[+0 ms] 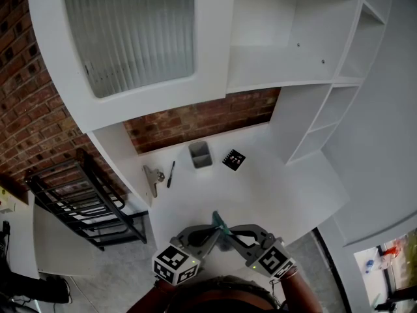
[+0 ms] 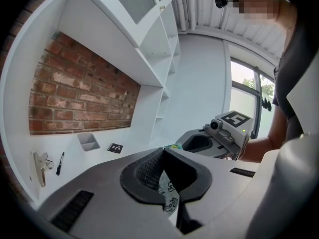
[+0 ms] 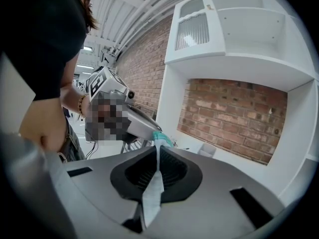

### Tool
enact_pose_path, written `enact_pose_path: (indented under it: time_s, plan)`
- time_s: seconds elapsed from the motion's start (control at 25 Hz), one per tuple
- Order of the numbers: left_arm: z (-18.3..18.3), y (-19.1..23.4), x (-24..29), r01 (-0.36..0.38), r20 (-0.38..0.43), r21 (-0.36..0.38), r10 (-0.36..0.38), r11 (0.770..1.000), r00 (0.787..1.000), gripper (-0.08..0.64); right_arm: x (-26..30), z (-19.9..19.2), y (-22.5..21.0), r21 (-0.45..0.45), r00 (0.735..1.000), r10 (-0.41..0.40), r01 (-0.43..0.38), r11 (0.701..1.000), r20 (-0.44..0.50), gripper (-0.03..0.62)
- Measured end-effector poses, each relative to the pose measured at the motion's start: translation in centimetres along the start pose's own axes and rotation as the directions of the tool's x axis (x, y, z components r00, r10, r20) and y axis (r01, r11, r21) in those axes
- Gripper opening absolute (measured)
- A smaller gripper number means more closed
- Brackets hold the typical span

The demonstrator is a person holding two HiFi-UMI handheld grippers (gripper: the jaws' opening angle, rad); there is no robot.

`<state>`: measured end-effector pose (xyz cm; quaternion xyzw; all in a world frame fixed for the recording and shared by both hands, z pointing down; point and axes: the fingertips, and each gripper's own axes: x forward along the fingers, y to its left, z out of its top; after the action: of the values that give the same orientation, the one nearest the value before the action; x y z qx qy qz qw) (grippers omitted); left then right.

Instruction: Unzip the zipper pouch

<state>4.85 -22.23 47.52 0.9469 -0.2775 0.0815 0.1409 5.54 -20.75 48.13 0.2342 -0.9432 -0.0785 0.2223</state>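
The zipper pouch (image 1: 219, 223) is white printed fabric with a teal edge, held in the air over the white table's near edge between both grippers. My left gripper (image 1: 212, 232) comes in from the left and is shut on the pouch's patterned fabric (image 2: 167, 192), which runs back between its jaws. My right gripper (image 1: 229, 233) faces it from the right and is shut on a white strip of the pouch (image 3: 152, 190); the teal end (image 3: 160, 137) sticks out past its tips. The two sets of fingertips almost meet. The zipper pull itself is hidden.
On the white table (image 1: 287, 188) lie a small grey bin (image 1: 200, 154), a black marker card (image 1: 233, 159), a pen (image 1: 171, 173) and a metal clip (image 1: 154, 177). White shelves (image 1: 326, 77) rise at the right, a black wire rack (image 1: 85, 201) stands at the left.
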Motion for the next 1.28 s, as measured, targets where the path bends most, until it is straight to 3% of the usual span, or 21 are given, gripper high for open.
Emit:
enact_pose_path:
  time_s: [0.2,0.36,1.28]
  plan:
    - [-0.8,1.3,-0.5,-0.037,-0.019,-0.057,0.036,0.998,0.999,0.003,-0.3,0.5,0.6,0.010,1.000,0.022,-0.022,1.000,0.022,0.005]
    - [-1.0,1.4,-0.8,-0.044,-0.033,-0.020,0.043,0.999,0.999,0.003,-0.2,0.6,1.0,0.024,0.999,0.029,-0.030,0.999,0.036,0.005]
    - [-1.8,3.8,-1.9,-0.132,-0.048,0.031,0.134,0.991,0.990,0.003,-0.1,1.3,1.2,0.081,0.994,0.051,-0.058,0.995,0.093,0.005]
